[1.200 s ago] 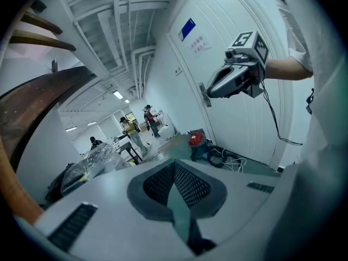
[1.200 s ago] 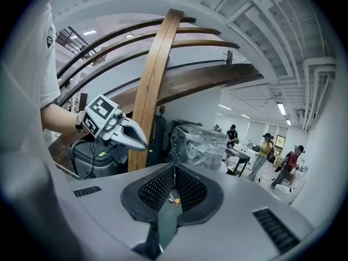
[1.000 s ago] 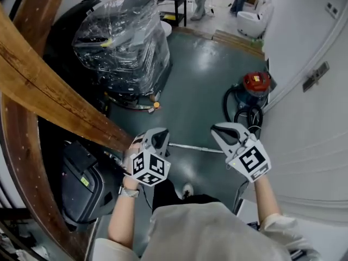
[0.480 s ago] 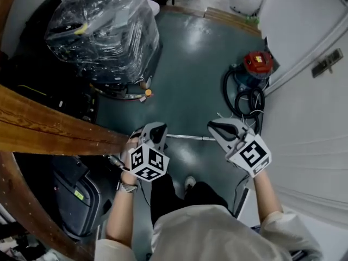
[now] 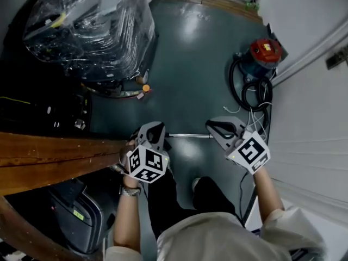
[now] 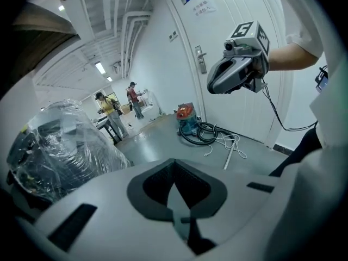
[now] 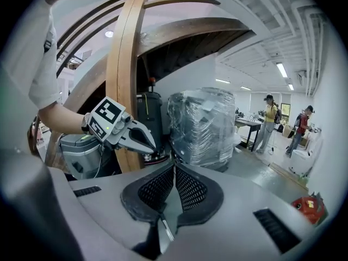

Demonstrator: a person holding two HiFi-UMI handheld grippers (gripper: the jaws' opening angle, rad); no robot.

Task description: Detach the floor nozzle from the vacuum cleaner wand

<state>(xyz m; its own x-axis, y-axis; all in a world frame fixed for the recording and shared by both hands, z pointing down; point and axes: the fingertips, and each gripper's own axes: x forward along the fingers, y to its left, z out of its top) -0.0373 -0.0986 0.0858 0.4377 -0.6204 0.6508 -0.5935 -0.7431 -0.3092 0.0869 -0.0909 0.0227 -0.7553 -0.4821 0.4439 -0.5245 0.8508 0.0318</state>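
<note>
1. Wand (image 5: 187,135) - a thin metal tube lying flat on the dark green floor (image 5: 190,64). The head view shows it in the gap between my two grippers. I can't make out the floor nozzle in any view.
2. Left gripper (image 5: 156,130) - jaws closed together with nothing between them. It overlaps the wand's left end in the head view. I can't tell whether it touches.
3. Right gripper (image 5: 216,127) - jaws also closed and empty, at the wand's right end. Again I can't tell whether it touches.
4. Vacuum canister (image 5: 262,53) - red top, blue body, standing by the white wall (image 5: 310,118), well apart from the wand. The top is on, so the inside isn't visible. A black hose (image 5: 247,94) lies coiled just beside it.
5. Grey box (image 5: 81,208) - low on my left, under the curved wooden beam (image 5: 54,156). The lid is shut, so the contents are hidden.
6. Film-wrapped stack (image 5: 92,26) - clear plastic around dark items, standing on the floor across from the canister. I can't tell what's inside.
7. Two people (image 6: 106,110) stand far down the room.
</note>
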